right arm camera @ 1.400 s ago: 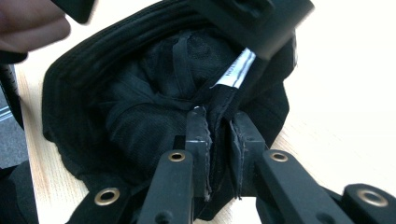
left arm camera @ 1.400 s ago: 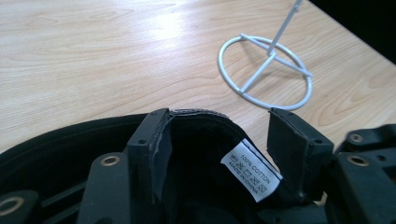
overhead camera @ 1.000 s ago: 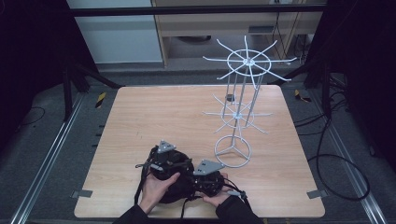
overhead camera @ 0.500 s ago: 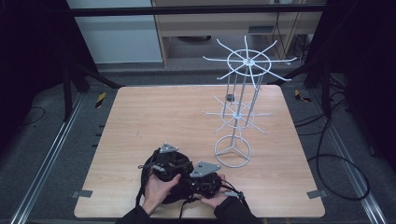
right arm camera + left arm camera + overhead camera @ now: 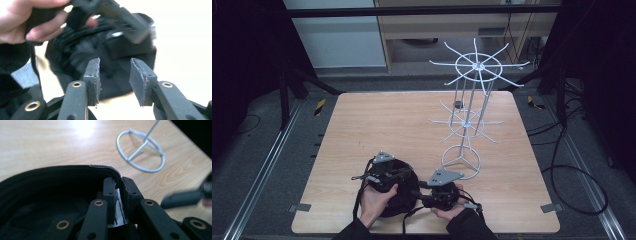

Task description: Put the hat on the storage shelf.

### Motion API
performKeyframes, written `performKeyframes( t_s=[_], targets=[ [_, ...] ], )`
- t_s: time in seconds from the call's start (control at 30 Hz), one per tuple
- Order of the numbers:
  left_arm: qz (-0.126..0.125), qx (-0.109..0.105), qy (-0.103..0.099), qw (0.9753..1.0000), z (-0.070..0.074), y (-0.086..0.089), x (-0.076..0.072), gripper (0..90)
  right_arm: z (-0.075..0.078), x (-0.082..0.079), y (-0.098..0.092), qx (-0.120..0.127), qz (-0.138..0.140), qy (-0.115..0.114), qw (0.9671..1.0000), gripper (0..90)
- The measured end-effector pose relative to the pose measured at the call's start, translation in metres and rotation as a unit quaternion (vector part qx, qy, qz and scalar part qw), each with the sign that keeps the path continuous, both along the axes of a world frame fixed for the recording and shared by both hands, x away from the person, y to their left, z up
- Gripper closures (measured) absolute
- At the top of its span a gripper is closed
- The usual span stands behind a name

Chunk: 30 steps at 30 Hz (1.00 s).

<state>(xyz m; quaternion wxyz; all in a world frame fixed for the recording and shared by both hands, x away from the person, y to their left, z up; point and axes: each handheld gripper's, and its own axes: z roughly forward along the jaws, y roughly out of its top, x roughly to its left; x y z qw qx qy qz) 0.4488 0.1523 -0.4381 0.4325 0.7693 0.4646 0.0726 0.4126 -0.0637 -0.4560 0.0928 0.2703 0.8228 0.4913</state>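
Clearly we have a soft black cap (image 5: 394,197) at the table's (image 5: 362,125) 6 o'clock edge, well apart from the wire rack (image 5: 467,117) at 2 o'clock. It looks light and floppy, likely to sag and fold, so we judge the stiffer rim or brim the best hold. Our left gripper (image 5: 119,195) is clamped on that rim, a white label pinched between its jaws. Our right gripper (image 5: 115,72) points at the cap from just beside it, jaws apart and empty. Both hands sit low and close together, the left hand (image 5: 374,202) curled under the cap.
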Motion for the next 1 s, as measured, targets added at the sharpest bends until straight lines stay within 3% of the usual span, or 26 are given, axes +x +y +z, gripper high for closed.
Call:
performKeyframes(
  t_s=[0.17,0.2,0.23,0.37,0.4,0.47,0.53,0.57,0.6,0.63,0.67,0.7,0.73,0.77,0.83,0.97,1.0],
  targets=[
    [-0.004,-0.02,-0.029,0.9994,0.018,0.009,-0.009,81.9,0.008,0.006,-0.015,0.018,-0.033,-0.008,0.9993,56.1],
    [-0.007,-0.031,-0.043,0.9986,0.026,0.011,-0.013,82.1,0.007,0.008,-0.018,0.017,-0.045,-0.006,0.9988,54.0],
    [-0.007,-0.031,-0.043,0.9986,0.026,0.011,-0.013,82.1,0.007,0.008,-0.018,0.017,-0.045,-0.006,0.9988,54.0],
    [-0.018,-0.042,-0.081,0.9957,0.043,0.012,-0.023,82.2,-0.001,0.011,-0.012,0.011,-0.045,0.005,0.9989,47.3],
    [-0.027,-0.047,-0.095,0.994,0.051,0.011,-0.029,82.2,-0.003,0.011,-0.008,0.011,-0.042,0.007,0.9991,46.3],
    [-0.029,-0.049,-0.103,0.9931,0.054,0.01,-0.031,82.2,-0.003,0.011,-0.006,0.013,-0.041,0.006,0.9991,45.9],
    [-0.038,-0.052,-0.117,0.9911,0.06,0.007,-0.037,82.2,-0.001,0.012,-0.003,0.038,-0.036,0.009,0.9986,45.8],
    [-0.038,-0.052,-0.117,0.9911,0.06,0.007,-0.037,82.3,-0.001,0.012,-0.003,0.038,-0.036,0.009,0.9986,45.8],
    [-0.043,-0.053,-0.118,0.9906,0.062,0.007,-0.038,82.3,-0.001,0.013,-0.002,0.058,-0.032,0.014,0.9977,47.6],
    [-0.045,-0.055,-0.12,0.9903,0.063,0.006,-0.039,82.3,-0.001,0.013,-0.002,0.058,-0.032,0.014,0.9977,47.6],
    [-0.048,-0.056,-0.122,0.9898,0.063,0.006,-0.04,82.3,-0.002,0.015,-0.002,0.069,-0.029,0.019,0.997,56.1],
    [-0.051,-0.054,-0.122,0.9898,0.064,0.005,-0.04,82.3,-0.002,0.015,-0.002,0.069,-0.029,0.019,0.997,56.1],
    [-0.053,-0.055,-0.122,0.9896,0.064,0.005,-0.04,82.3,-0.002,0.015,-0.003,0.074,-0.028,0.023,0.9966,70.0],
    [-0.053,-0.056,-0.123,0.9894,0.064,0.005,-0.041,82.3,-0.002,0.015,-0.003,0.074,-0.028,0.023,0.9966,70.0],
    [-0.055,-0.058,-0.125,0.9889,0.065,0.006,-0.041,82.3,0.0,0.015,-0.005,0.072,-0.027,0.02,0.9968,81.7],
    [-0.056,-0.06,-0.138,0.987,0.069,0.008,-0.044,82.2,0.008,0.011,-0.008,0.055,-0.04,-0.014,0.9976,85.5],
    [-0.054,-0.06,-0.147,0.9858,0.071,0.01,-0.046,82.1,0.016,0.008,-0.01,0.048,-0.054,-0.047,0.9963,85.7]
  ],
)
